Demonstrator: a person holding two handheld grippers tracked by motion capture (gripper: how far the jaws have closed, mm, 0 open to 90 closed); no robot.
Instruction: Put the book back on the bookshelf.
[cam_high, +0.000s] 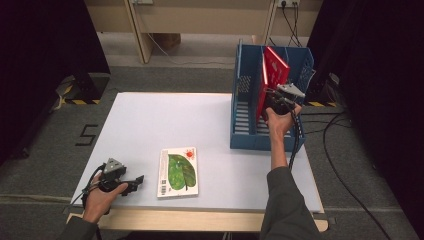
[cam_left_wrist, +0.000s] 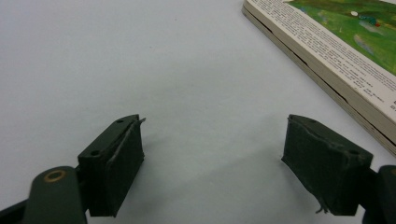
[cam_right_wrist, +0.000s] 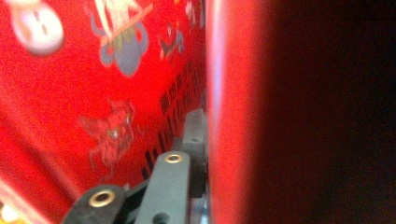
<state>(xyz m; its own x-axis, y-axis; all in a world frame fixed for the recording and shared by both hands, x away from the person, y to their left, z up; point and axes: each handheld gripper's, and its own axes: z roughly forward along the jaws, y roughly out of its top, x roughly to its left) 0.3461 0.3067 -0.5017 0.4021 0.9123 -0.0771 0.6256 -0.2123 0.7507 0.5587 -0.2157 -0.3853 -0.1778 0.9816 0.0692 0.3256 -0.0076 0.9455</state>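
A red picture book (cam_high: 274, 70) stands tilted in a blue slotted rack (cam_high: 245, 107) at the table's far right. My right gripper (cam_high: 274, 97) holds the book's lower edge. In the right gripper view one jaw lies flat against the red cover (cam_right_wrist: 70, 93), with the book's edge running through the right gripper (cam_right_wrist: 215, 121); the other jaw is hidden in the dark behind it. A book with a green leaf cover (cam_high: 178, 171) lies flat near the front edge. My left gripper (cam_high: 137, 181) rests on the table just left of it, open and holding nothing. The left gripper (cam_left_wrist: 212, 158) has the leaf book's (cam_left_wrist: 336, 51) corner ahead at upper right.
The white table (cam_high: 150, 120) has bare room across its left and middle. The rack has upright dividers with vacant slots left of the red book. Cables trail on the floor to the right, and wooden furniture legs stand beyond the far edge.
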